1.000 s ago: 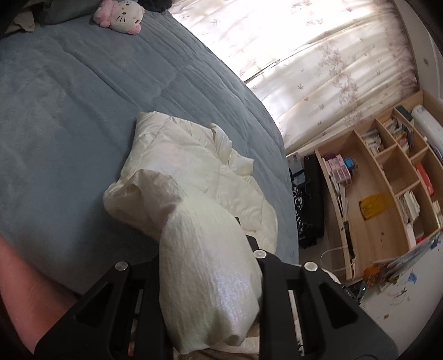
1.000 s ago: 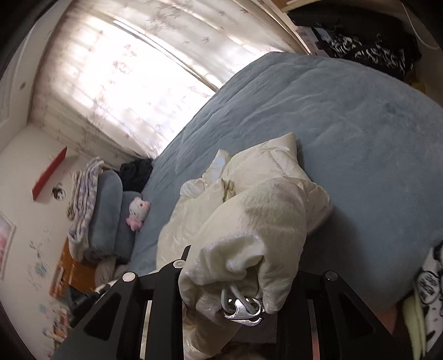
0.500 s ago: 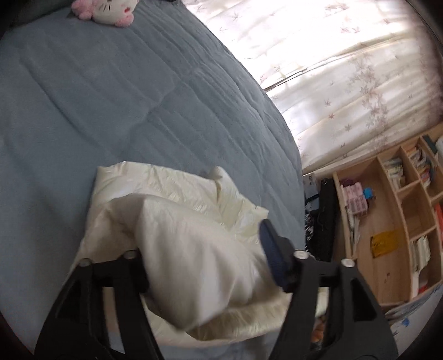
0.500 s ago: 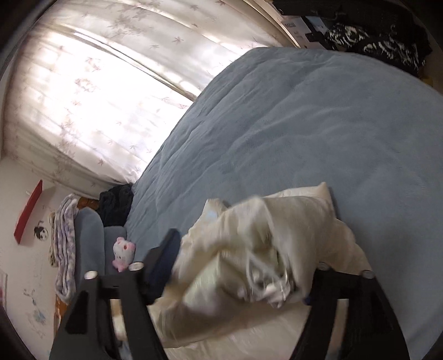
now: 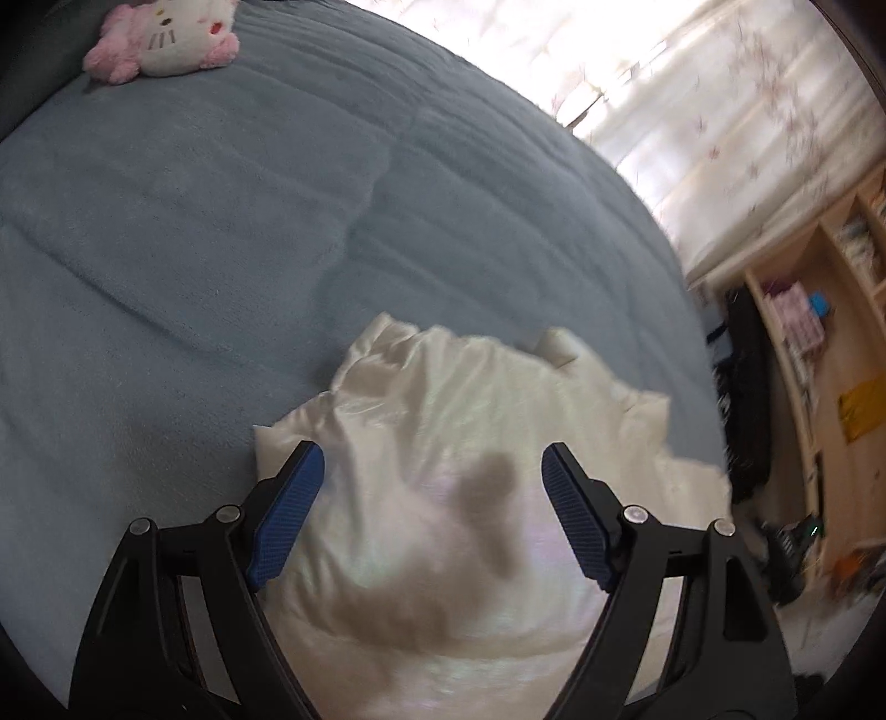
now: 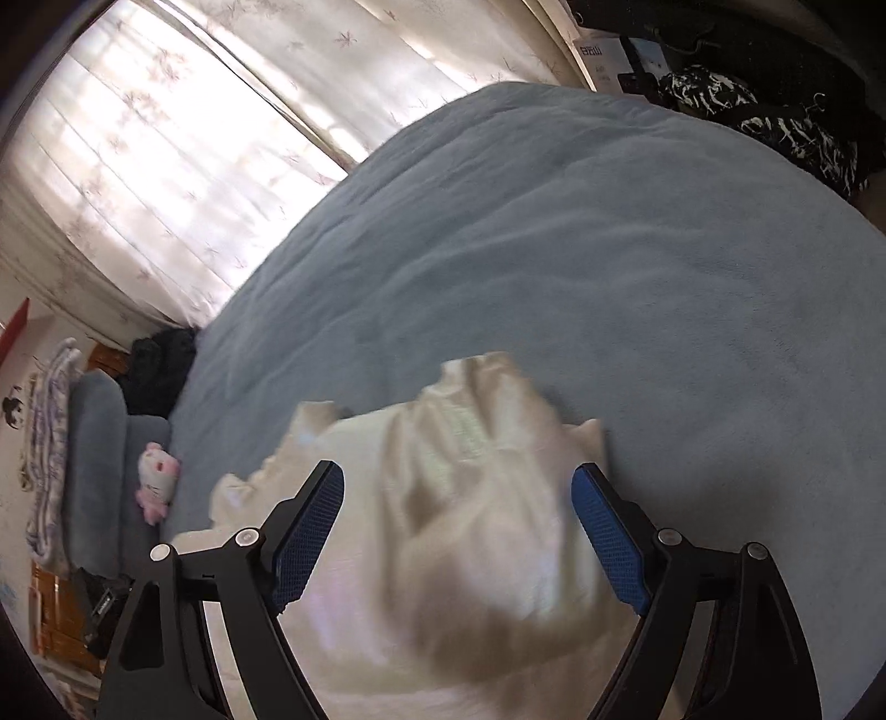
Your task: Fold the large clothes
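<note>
Both tools are standing wide at this moment. Left tool (image 5: 433, 462): black frame, blue ribbed pads (image 5: 288, 512), jaws spread and having just been opening further; the cream padded garment (image 5: 470, 498) is lying between and beneath them, and neither pad is pressing on it. Right tool (image 6: 458, 486): same build, blue pads (image 6: 609, 545), jaws likewise spread after opening; the same cream garment (image 6: 459, 526) is showing in the gap, loose and blurred, with clear space at each pad.

Garment: pale, shiny, quilted, bunching in a rumpled heap on the near part of the bed (image 5: 194, 232), its far edge ending in crumpled corners. Fine detail is smearing, so no fastenings can be told.

Bed: covered in a grey-blue fleecy quilt, stretching away far and to both sides of the garment, seen also in the right wrist view (image 6: 609, 249).

Other items, left wrist view: a pink and white plush toy (image 5: 166, 36) is lying at the far left of the bed, well apart from the garment; floral curtains (image 5: 720, 99) are glowing at the far right; a wooden shelf unit (image 5: 825, 360) with small goods is standing at the right.

Other items, right wrist view: the plush toy (image 6: 158, 482) is sitting at the left beside a grey-blue pillow (image 6: 97, 459); curtains (image 6: 194, 138) are hanging far left; black and white patterned cloth (image 6: 775, 127) is lying at the far right.
</note>
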`<move>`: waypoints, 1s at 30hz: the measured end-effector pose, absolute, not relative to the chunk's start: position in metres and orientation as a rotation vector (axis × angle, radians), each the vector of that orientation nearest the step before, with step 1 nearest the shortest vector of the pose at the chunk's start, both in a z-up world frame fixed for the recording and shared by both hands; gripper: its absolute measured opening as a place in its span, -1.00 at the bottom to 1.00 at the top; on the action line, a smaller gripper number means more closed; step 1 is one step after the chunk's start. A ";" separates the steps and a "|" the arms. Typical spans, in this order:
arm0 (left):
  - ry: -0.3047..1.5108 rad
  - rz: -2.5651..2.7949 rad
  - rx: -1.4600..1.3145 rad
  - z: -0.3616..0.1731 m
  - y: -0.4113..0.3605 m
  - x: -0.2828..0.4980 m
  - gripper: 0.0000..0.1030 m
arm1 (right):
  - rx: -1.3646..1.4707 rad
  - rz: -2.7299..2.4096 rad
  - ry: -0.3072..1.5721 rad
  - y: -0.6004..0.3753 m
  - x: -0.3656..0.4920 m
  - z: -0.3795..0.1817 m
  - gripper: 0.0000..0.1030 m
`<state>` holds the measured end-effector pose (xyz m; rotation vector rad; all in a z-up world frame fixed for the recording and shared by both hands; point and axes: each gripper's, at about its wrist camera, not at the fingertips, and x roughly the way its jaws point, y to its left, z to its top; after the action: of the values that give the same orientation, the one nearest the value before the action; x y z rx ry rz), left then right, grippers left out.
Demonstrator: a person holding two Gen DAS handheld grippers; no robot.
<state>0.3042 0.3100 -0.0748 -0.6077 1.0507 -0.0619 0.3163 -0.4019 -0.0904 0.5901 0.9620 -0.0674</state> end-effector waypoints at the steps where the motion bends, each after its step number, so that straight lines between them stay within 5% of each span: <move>1: 1.063 -0.058 -0.579 -0.081 0.309 0.308 0.53 | 0.587 -0.061 0.973 -0.406 0.322 -0.098 0.67; 8: 1.119 -0.131 -0.535 -0.115 0.301 0.336 0.53 | 0.620 0.013 1.048 -0.420 0.361 -0.149 0.66; 10: 1.105 -0.112 -0.533 -0.119 0.297 0.339 0.50 | 0.608 0.015 1.023 -0.418 0.357 -0.156 0.41; 13: 1.035 -0.077 -0.441 -0.108 0.279 0.329 -0.34 | 0.462 -0.004 0.991 -0.401 0.360 -0.151 -0.29; 14: 1.019 -0.056 -0.403 -0.105 0.274 0.326 -0.56 | 0.435 -0.007 0.975 -0.397 0.358 -0.147 -0.39; 16: 0.968 -0.014 -0.349 -0.092 0.262 0.314 -0.74 | 0.393 -0.023 0.911 -0.388 0.359 -0.130 -0.61; 22: 0.813 0.131 -0.311 -0.062 0.246 0.308 -0.81 | 0.340 -0.096 0.765 -0.377 0.381 -0.095 -0.63; 30: 0.920 0.315 -0.113 -0.121 0.209 0.340 -0.72 | 0.288 -0.286 0.957 -0.370 0.451 -0.193 -0.52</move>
<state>0.3401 0.2092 -0.1210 -0.1129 0.9199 0.3152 0.4514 -0.3704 -0.1927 0.2880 0.9568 -0.2857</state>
